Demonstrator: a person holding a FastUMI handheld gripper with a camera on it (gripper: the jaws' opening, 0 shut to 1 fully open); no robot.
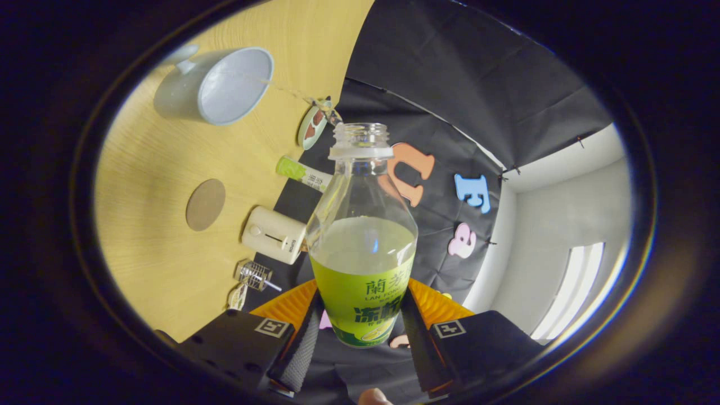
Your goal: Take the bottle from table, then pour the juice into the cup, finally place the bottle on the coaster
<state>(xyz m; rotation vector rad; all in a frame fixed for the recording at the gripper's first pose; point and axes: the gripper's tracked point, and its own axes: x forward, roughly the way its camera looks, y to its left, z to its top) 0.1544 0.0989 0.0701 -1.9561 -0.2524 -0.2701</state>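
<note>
Claw [360,329] is clamped on the juice bottle [363,236], both fingers pressing the labelled lower half, cap off, roughly half full. From how the tabletop [152,169] sits sideways, the whole rig looks rolled over, with the bottle mouth aimed roughly toward the pale cup [225,84], which is well apart and beyond it. I'd say the pour is the step in hand: get the mouth over the cup rim first, then tip slowly so nothing splashes. Grip looks low, so watch for the bottle swinging. Round coaster [206,205] sits on the tabletop between the cup and the fingers, for afterwards.
</note>
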